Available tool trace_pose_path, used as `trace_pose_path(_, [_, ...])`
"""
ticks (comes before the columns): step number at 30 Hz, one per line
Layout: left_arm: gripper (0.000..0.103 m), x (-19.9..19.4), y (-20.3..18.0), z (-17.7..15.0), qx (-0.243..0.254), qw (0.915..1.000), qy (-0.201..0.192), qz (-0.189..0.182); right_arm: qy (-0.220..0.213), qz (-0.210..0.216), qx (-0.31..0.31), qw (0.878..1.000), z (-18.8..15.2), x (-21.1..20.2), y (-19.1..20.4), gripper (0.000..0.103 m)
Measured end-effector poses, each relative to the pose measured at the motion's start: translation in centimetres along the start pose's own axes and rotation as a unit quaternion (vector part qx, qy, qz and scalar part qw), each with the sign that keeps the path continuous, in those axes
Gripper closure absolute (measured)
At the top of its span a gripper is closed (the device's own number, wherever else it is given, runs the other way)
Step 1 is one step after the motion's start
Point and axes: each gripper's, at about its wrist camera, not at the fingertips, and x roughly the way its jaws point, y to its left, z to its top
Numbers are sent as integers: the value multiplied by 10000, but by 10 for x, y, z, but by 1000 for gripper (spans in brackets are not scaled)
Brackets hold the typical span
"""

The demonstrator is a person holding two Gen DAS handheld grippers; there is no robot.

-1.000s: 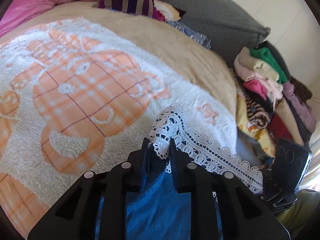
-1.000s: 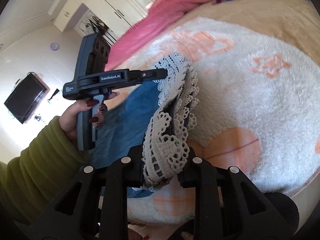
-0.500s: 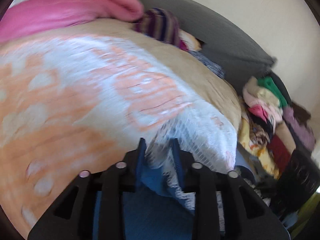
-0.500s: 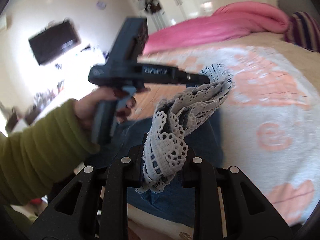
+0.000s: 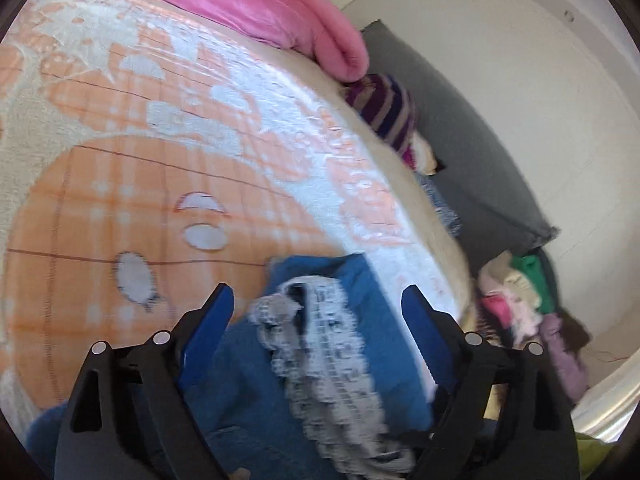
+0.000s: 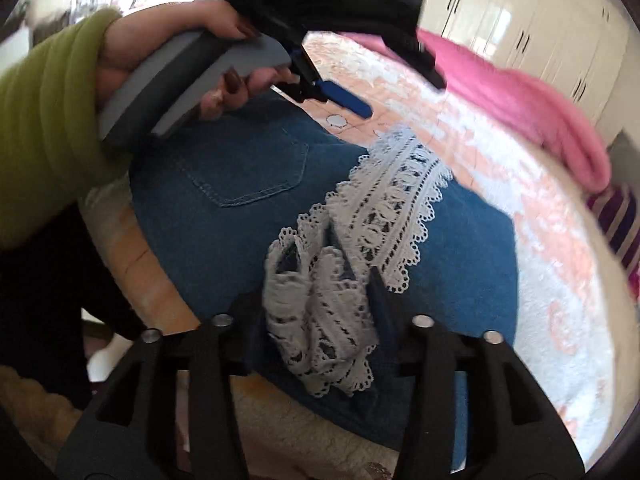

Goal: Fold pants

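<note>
Both grippers' jaws are opening over the folded pants point(image 6: 248, 184) (lace hem between them).

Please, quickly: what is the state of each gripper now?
Left gripper: jaws opening wide, the pants released below.
Right gripper: jaws opening, lace hem between them, grip loosening.

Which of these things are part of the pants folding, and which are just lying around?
Part of the job:
- blue jeans
- their white lace hem
- left gripper, opening
- right gripper, opening

Lying about:
- pink duvet
- striped pillow
- clothes pile
</note>
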Motion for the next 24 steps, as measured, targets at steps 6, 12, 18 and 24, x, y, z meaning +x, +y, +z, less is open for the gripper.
trace_pose_path(6, [18,7,5,-3,-8,9999,105,125,-112,-354,-140,9992,-12,-17,-1,44])
trace_pose_path(12, [18,36,6,-4,39,9986,451,258,-9,82,-61,9999,-11,-14,7,55])
trace_pose_path(18, [79,51,2,-3,167,9982,558,115,176,273,19,9995,-7,-11,2,85])
trace_pose_path(24, [85,33,-11,0,473,9983,310,116,-99,487,290,9983,3,-27,-5,90])
